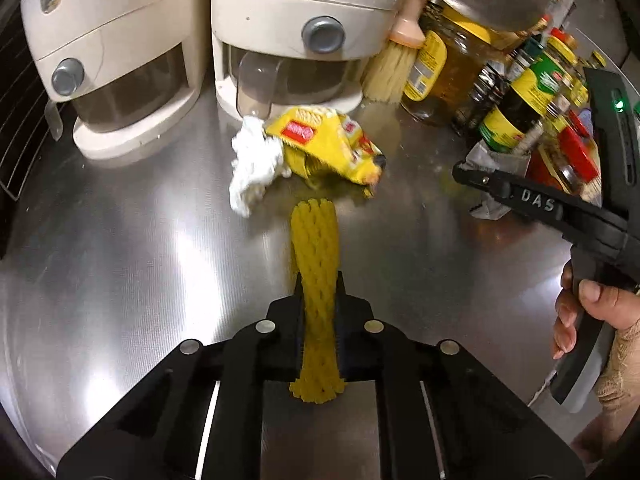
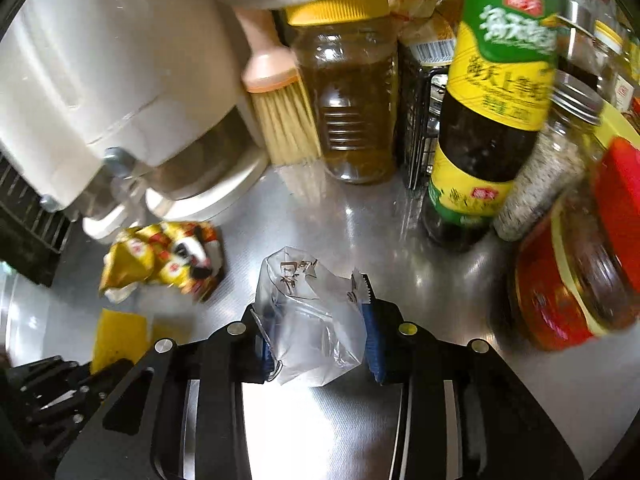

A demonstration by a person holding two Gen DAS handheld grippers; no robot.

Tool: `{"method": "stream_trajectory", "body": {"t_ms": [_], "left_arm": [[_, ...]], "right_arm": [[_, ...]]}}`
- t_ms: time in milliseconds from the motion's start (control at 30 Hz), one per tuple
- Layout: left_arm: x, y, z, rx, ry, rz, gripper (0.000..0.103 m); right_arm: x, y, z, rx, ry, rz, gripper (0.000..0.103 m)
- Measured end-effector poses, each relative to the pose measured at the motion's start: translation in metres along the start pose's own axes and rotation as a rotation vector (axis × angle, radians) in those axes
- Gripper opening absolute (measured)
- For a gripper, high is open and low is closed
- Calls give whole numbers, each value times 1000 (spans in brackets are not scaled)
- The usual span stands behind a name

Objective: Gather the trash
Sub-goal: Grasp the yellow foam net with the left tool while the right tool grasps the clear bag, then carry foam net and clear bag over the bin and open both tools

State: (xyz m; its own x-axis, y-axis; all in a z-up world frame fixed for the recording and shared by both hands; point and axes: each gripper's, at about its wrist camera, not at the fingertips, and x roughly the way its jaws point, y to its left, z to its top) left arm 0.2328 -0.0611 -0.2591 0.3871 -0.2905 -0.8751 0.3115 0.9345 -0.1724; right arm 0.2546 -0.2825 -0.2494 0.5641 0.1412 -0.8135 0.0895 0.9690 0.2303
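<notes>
My left gripper [image 1: 319, 280] is shut on a yellow foam net sleeve [image 1: 316, 264] that sticks out forward over the steel counter. Ahead of it lie a crumpled yellow snack wrapper [image 1: 332, 146] and a white crumpled tissue [image 1: 254, 164]. My right gripper [image 2: 316, 312] is shut on a clear plastic bag [image 2: 310, 320]; it also shows in the left wrist view [image 1: 464, 172] at the right, with the bag [image 1: 490, 184]. The wrapper [image 2: 164, 258] and the yellow sleeve [image 2: 120, 338] show at the left in the right wrist view.
Two cream appliances [image 1: 288, 32] [image 1: 108, 52] stand at the back. A brush [image 1: 394, 60], an oil jar [image 2: 348, 96], a dark sauce bottle [image 2: 488, 120], a red-lidded jar [image 2: 576, 280] and several other condiment bottles crowd the right. A wire rack [image 1: 20, 120] is at left.
</notes>
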Motion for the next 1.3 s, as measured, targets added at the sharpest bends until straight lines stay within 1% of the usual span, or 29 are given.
{"method": "stream_trajectory", "body": {"t_ms": [100, 233, 367, 467, 600, 667, 800, 900, 967, 1067, 1100, 1200, 1300], "left_arm": [[-12, -4, -12, 13, -4, 1, 10], [-36, -8, -28, 17, -30, 0, 10], [-64, -10, -48, 13, -56, 1, 10], [-78, -11, -61, 11, -64, 4, 10], [-96, -13, -87, 4, -69, 18, 10], [-104, -13, -102, 7, -74, 21, 10], [-115, -14, -135, 12, -74, 42, 10], [-119, -12, -159, -1, -56, 34, 10], [-118, -11, -176, -5, -41, 26, 10], [-112, -11, -197, -3, -11, 10, 10], [-106, -11, -206, -1, 16, 10, 10], [-90, -10, -223, -11, 67, 6, 10], [-70, -11, -239, -22, 113, 3, 10]], "right_arm": [[-19, 5, -14, -8, -7, 31, 36], [-43, 20, -32, -38, -13, 71, 36], [-68, 31, -59, -71, -7, 111, 36], [-80, 38, -76, -83, -5, 133, 36], [-100, 45, -95, -89, -2, 162, 36], [-109, 48, -111, -98, 2, 169, 36], [-121, 48, -144, -100, 42, 190, 36], [-122, 47, -169, -88, 101, 226, 36], [-121, 46, -180, -91, 121, 237, 36], [-117, 46, -200, -102, 152, 232, 36], [-114, 46, -206, -102, 165, 229, 36], [-101, 42, -228, -90, 217, 202, 36], [-89, 38, -243, -74, 251, 187, 36]]}}
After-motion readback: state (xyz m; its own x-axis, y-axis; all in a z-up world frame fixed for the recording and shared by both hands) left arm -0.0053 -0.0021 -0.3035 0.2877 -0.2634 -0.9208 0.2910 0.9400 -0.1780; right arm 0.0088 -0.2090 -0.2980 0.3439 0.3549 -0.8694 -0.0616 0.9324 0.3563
